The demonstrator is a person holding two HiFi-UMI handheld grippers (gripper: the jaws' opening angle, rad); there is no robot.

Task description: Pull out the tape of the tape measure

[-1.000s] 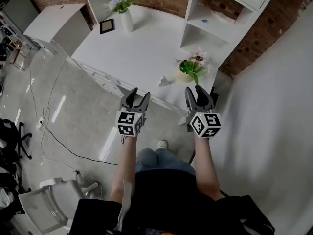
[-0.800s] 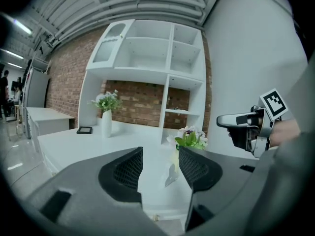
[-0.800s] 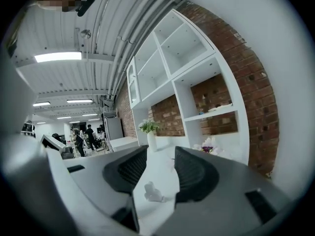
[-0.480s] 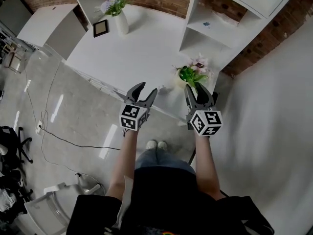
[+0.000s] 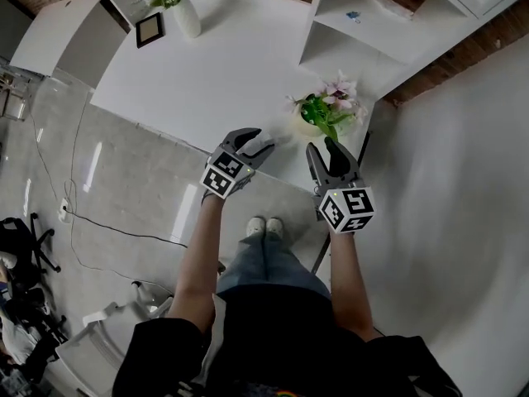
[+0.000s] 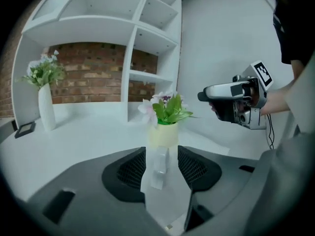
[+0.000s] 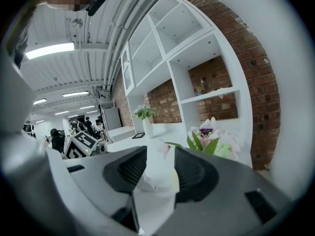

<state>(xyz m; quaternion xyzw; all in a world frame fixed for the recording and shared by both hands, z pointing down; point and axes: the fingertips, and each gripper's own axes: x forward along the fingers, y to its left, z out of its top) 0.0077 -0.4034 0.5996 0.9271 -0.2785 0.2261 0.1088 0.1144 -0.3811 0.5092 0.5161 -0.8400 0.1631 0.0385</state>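
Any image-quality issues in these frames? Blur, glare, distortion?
Head view: evenly lit and sharp, but the white table is close to blown out. Left gripper view: strong fisheye with black corners, shelf lines bowed, its own jaws soft in the foreground, and a small white object barely separates from the table. Right gripper view: same fisheye, the ceiling light glares, and the flowers look soft.

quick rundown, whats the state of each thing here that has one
left hand-held gripper: open, empty, jaws aimed at the small white object
right hand-held gripper: open, empty
small white object: resting on the table, ungripped; possibly the tape measure, no tape seen pulled out
flower pot: upright
white vase: upright, holding flowers
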